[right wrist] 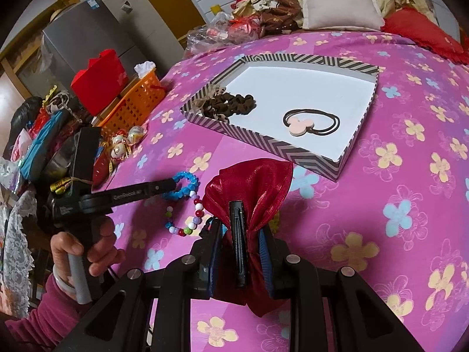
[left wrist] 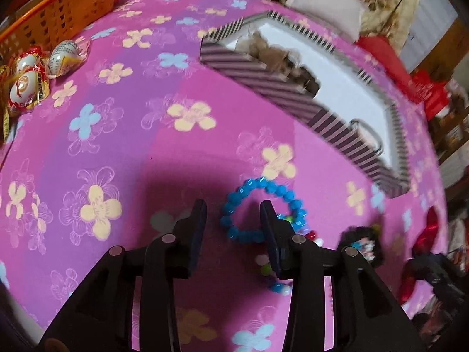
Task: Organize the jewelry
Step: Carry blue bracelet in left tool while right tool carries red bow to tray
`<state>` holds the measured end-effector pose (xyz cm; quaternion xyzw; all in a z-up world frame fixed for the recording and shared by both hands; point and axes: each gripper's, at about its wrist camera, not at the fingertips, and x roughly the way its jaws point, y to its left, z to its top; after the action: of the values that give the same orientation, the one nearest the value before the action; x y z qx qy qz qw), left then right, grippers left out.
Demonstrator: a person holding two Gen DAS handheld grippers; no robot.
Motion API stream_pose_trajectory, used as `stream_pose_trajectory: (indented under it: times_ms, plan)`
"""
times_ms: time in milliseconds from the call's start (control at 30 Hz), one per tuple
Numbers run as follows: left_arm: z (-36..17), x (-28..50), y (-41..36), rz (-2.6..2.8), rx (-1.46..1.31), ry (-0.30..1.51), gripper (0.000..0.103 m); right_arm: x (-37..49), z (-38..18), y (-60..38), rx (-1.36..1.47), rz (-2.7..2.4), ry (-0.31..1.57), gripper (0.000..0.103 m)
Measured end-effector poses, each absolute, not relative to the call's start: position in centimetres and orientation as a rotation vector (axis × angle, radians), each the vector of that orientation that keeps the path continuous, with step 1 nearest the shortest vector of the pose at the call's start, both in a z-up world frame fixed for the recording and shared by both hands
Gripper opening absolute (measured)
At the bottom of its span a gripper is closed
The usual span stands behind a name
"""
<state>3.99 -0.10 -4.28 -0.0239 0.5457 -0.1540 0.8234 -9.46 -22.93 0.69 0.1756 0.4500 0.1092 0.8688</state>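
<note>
A blue bead bracelet (left wrist: 263, 184) (right wrist: 187, 180) lies on the pink flowered cloth. My left gripper (left wrist: 233, 208) (right wrist: 176, 187) is open over it; one finger stands inside the ring, and the pads do not press the beads. A multicoloured bead bracelet (right wrist: 193, 214) (left wrist: 275, 286) lies right beside it. My right gripper (right wrist: 239, 226) is shut on a red satin bow clip (right wrist: 252, 187) and holds it above the cloth. The striped box (right wrist: 263, 143) (left wrist: 263, 79) holds a brown scrunchie (right wrist: 231, 102) and a hair tie with a pink mouse shape (right wrist: 302, 124).
An orange basket (right wrist: 137, 102) (left wrist: 55, 11) and wrapped eggs (left wrist: 26, 82) sit at the table's left edge, with a red box (right wrist: 99, 77) behind. A black fuzzy hair piece (left wrist: 360, 246) lies right of the bracelets. A hand (right wrist: 88, 249) grips the left tool's handle.
</note>
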Motion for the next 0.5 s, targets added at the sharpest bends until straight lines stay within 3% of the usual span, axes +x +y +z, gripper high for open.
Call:
stream_pose_trajectory:
  times_ms: [133, 200, 267, 500]
  plan:
    - [-4.5, 3.7, -0.9, -0.310, 0.015, 1.150, 0.034, -9.4, 1.0, -23.0, 0.367, 0.229, 0.932, 0.023]
    - [-4.6, 3.8, -0.8, -0.309, 0.016, 1.158, 0.011, -9.5, 1.2, -23.1, 0.369, 0.230, 0.925, 0.023]
    - [-4.6, 4.1, -0.5, -0.338, -0.033, 1.180, 0.007, -9.5, 1.3, -23.1, 0.372, 0.231, 0.920, 0.023]
    - [-2.2, 3.8, 0.9, -0.423, -0.191, 1.155, 0.007, -9.6, 1.8, -23.4, 0.375, 0.229, 0.908, 0.023]
